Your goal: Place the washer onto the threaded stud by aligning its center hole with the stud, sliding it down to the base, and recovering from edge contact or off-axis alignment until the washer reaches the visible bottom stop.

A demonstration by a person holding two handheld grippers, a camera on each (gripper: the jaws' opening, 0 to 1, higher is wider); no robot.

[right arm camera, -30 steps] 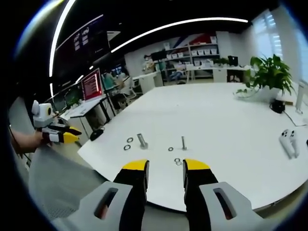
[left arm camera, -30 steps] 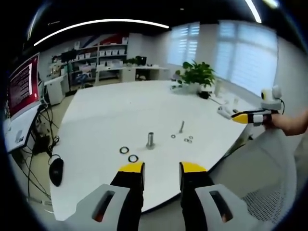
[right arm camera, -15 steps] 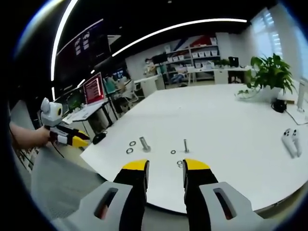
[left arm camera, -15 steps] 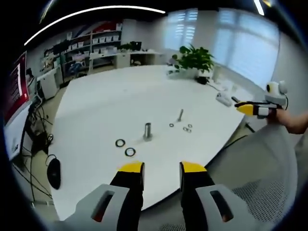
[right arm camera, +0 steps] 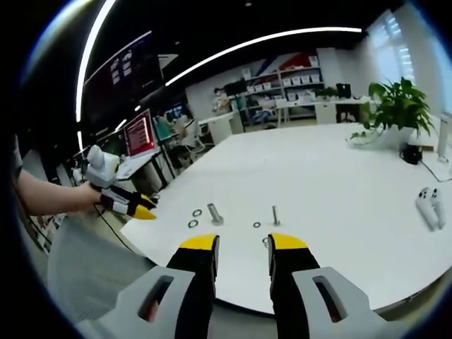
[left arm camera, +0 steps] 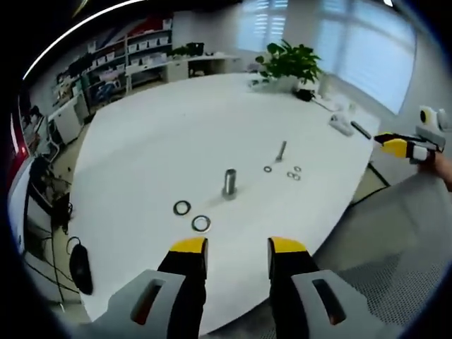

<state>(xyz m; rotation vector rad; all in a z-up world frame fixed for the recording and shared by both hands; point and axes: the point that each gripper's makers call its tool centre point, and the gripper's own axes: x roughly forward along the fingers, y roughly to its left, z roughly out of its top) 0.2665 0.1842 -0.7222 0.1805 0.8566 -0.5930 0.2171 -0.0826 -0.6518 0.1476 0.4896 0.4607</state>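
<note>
Your left gripper (left arm camera: pixel 232 248) hovers above the near edge of the white tabletop (left arm camera: pixel 162 134), jaws parted w/ a clear gap and nothing between them. Straight ahead of those jaws, a bit left of centre, two larger washers lie flat: the near washer (left arm camera: pixel 201 224) just beyond the left jaw tip, the second washer (left arm camera: pixel 182 207) a little further on and to the left. Past them, close behind, stands the thick stud (left arm camera: pixel 229 183), upright, long axis pointing up off the tabletop. Further on and to the right is a thinner stud (left arm camera: pixel 282 150), also upright, w/ three small washers (left arm camera: pixel 289 172) lying at its foot. Your right gripper (right arm camera: pixel 242 247) is also parted and empty; in the right gripper view the thin stud sits just beyond its jaw tips, the thick one off to the left. Judgement: the left is the nearer one to the larger washers, so the pick is a short reach forward and down, then a lift over the thick stud's top. No washer is on a stud yet.
</note>
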